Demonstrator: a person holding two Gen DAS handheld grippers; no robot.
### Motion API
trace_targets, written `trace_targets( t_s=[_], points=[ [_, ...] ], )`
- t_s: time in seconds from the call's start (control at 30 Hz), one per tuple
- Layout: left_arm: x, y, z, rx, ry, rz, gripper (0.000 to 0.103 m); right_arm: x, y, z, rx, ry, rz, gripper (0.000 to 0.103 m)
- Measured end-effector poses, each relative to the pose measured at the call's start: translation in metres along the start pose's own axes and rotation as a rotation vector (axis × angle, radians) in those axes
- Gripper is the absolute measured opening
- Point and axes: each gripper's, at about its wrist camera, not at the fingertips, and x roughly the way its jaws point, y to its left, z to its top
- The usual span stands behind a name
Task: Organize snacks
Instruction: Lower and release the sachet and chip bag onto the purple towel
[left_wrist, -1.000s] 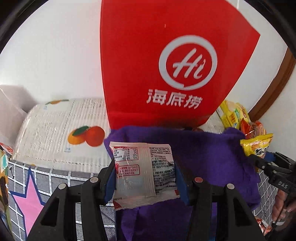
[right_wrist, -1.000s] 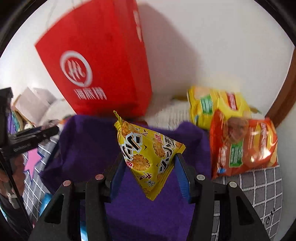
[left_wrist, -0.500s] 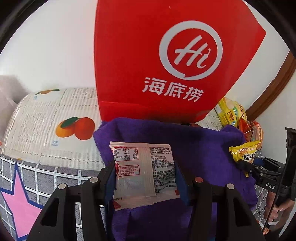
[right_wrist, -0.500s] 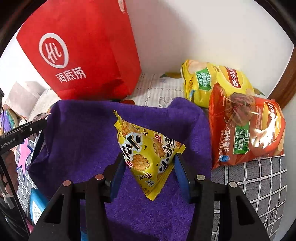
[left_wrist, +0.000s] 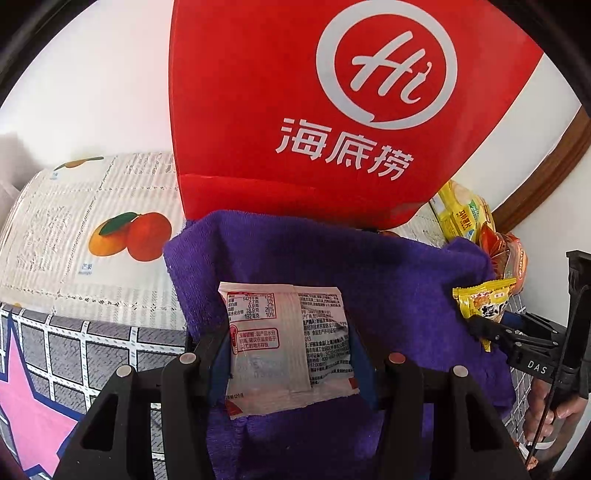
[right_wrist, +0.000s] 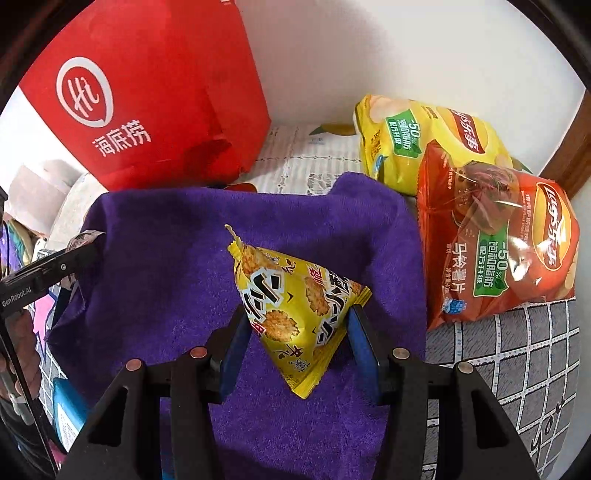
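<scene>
Counting two held snack packets, two chip bags.

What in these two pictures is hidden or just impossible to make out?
- Left wrist view: the front of the white packet faces away; only its printed back shows.
- Both views: what lies under the purple towel is covered by it.
- Right wrist view: the blue item at the lower left is cut off by the towel and the edge.
- Both views: the top of the red bag runs out of frame, so its contents stay unseen.
</scene>
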Motion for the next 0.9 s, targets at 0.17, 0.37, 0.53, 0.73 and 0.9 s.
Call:
trace_targets(
  t_s=[0.17,0.37,0.53,0.73,0.9],
  points=[
    [0.007,-0.003,0.000,0.003,0.015,0.002,0.053,0.007,0.001,-0.001,-0.010,0.026,-0.024,0.053],
    [0.012,-0.004,-0.001,-0.001,0.028,0.000,0.053,0.012,0.009,-0.002,-0.040,0.037,-0.036,0.054],
    [0.016,-0.006,-0.001,0.003,0.034,0.005,0.054,0.010,0.009,-0.001,-0.034,0.046,-0.038,0.063],
    [0.019,-0.010,-0.002,0.014,0.042,0.008,0.054,-0.005,0.012,-0.001,-0.043,0.023,-0.037,0.065],
    [0.023,-0.010,-0.001,0.014,0.053,0.006,0.054,-0.020,0.017,-0.001,-0.064,-0.006,-0.039,0.068]
  ],
)
